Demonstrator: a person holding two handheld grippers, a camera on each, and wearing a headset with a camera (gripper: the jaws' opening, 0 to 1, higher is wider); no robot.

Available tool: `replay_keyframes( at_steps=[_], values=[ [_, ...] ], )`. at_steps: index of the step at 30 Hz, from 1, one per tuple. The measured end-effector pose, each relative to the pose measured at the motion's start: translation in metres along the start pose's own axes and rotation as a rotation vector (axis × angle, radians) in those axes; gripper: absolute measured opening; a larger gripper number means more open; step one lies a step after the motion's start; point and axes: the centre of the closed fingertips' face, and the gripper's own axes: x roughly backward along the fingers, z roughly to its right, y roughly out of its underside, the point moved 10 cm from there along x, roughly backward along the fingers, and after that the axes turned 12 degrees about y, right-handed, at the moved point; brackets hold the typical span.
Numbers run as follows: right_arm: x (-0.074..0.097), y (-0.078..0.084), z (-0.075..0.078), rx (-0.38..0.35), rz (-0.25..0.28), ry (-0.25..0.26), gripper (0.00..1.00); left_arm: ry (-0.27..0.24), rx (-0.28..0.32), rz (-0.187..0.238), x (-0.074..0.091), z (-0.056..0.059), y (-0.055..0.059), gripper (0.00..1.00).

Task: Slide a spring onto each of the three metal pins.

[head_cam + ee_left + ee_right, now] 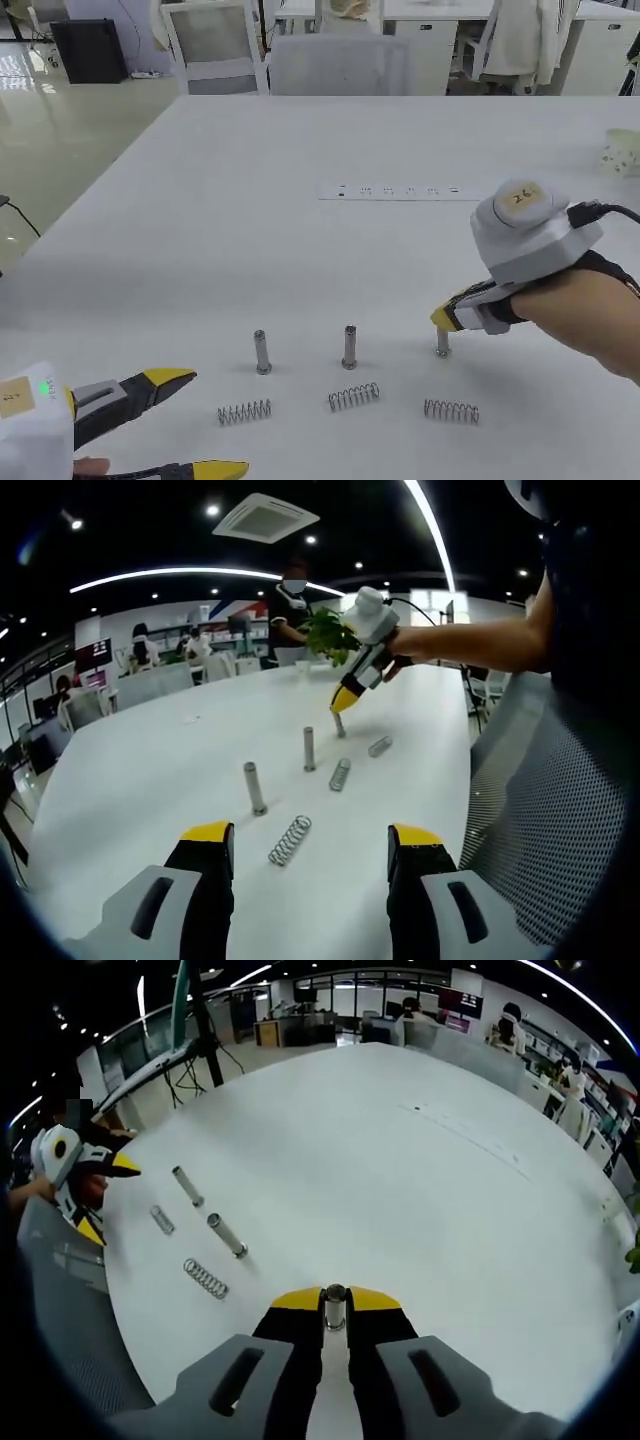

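Three short metal pins stand upright in a row on the white table (300, 150): left pin (262, 352), middle pin (349, 347), right pin (442, 343). In front of each lies a loose spring: left spring (244, 411), middle spring (354, 397), right spring (451, 411). My right gripper (443, 320) is shut on the top of the right pin (334, 1293). My left gripper (195, 423) stands open at the near left, holding nothing, and faces the left spring (290, 839) from a short distance. The left gripper view also has the right gripper (345, 698) at the far pin (339, 723).
A white power strip (400, 191) lies across the table beyond the pins. A paper cup (622, 152) stands at the far right edge. Chairs and desks stand behind the table. People stand at the far end in the left gripper view.
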Motion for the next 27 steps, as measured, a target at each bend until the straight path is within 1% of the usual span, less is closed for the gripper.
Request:
replay_keyframes(
  at_steps=[10,15,22,27],
  values=[
    [0.0051,0.005,-0.0008,0.021,-0.009,-0.002,0.06,-0.001,0.0,-0.003,0.0013,0.0007,0.0015,0.57],
    [0.0056,0.0053,0.0001,0.028,-0.011,-0.003,0.06,-0.001,0.002,-0.004,0.0018,0.001,0.0024,0.57],
    [0.0067,0.0059,-0.0003,0.063,-0.011,-0.002,0.06,-0.001,0.005,-0.006,0.002,-0.0002,0.0038,0.57],
    [0.0061,0.0058,0.0011,0.068,-0.009,-0.003,0.07,0.004,0.002,-0.01,0.0013,-0.0011,0.0034,0.57]
  ],
)
